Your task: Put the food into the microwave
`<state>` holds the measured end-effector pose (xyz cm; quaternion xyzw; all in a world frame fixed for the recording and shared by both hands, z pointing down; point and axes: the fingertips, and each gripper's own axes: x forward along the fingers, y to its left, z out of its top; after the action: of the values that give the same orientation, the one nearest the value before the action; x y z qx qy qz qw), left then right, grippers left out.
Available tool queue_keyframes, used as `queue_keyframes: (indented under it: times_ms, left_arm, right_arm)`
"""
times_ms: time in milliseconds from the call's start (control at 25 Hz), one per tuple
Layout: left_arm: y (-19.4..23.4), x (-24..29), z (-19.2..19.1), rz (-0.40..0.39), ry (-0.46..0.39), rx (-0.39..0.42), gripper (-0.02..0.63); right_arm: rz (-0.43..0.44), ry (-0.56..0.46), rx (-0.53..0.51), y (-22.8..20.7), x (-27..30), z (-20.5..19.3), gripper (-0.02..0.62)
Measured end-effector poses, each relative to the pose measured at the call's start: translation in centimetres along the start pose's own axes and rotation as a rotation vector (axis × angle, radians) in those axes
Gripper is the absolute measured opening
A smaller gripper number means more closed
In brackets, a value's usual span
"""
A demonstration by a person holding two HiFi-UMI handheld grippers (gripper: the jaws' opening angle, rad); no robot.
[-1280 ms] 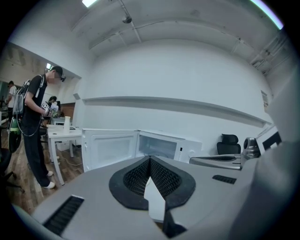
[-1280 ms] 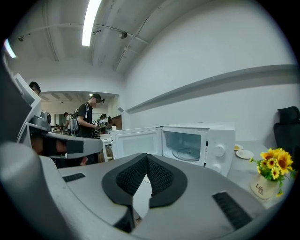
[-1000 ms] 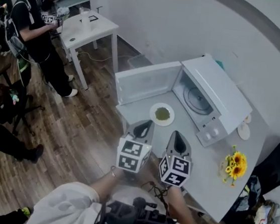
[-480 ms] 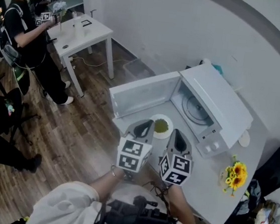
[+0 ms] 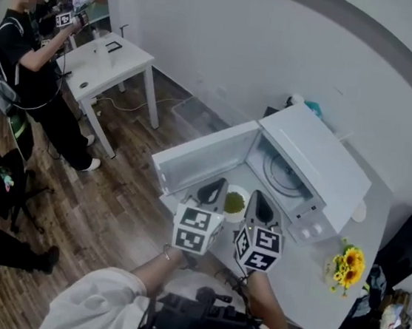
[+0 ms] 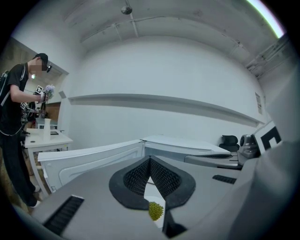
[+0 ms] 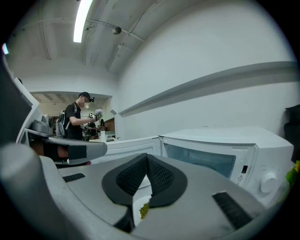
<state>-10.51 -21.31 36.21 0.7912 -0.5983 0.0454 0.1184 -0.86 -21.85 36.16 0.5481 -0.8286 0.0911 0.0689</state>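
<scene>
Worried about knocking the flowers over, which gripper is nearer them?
Right. The right gripper is left of the flowers; the left gripper lies farther left, beyond it.

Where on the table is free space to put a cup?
Bare table lies between the microwave and the flowers, by the near edge. The corner between the open door and the microwave is crowded: the plate of food sits there.

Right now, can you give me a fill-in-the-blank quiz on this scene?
The microwave has its door ____.
The food in front of it is ____ in colour.
The flowers are ____.
The left gripper and right gripper have their fingers ____, holding nothing.
Missing words: open; green; yellow; shut.
</scene>
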Motion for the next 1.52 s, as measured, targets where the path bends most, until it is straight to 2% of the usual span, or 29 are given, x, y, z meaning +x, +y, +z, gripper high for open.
queue_keyframes:
  times_ms: [240,480,960,1200,1440,1480,1520]
  left_arm:
    - [0.8,1.9,0.0,-0.019,0.01,-0.005,0.009]
    - [0.4,2.9,-1.9,-0.015,0.057,-0.027,0.009]
    - [-0.9,4.3,-3.6,-0.026,0.086,-0.061,0.009]
    - [-1.7,5.0,-5.0,-0.036,0.117,-0.082,0.011]
    - [-1.3,6.0,-8.0,-0.032,0.167,-0.108,0.012]
    - [-1.2,6.2,-8.5,-0.029,0.175,-0.117,0.012]
    - [-1.1,6.5,-9.1,-0.027,0.183,-0.124,0.03]
  right_arm:
    - [-0.018,0.012,0.018,-0.4,1.6,-0.1,0.023]
    - [-0.014,0.047,0.038,-1.3,2.3,-1.5,0.023]
    - [0.031,0.074,0.046,-2.6,3.4,-2.2,0.023]
    - [0.026,0.11,0.044,-3.5,3.8,-3.7,0.023]
    - [0.014,0.154,0.065,-4.3,4.5,-6.4,0.025]
    - [0.016,0.164,0.072,-4.4,4.7,-7.0,0.027]
    - [0.018,0.174,0.08,-4.6,4.9,-7.6,0.061]
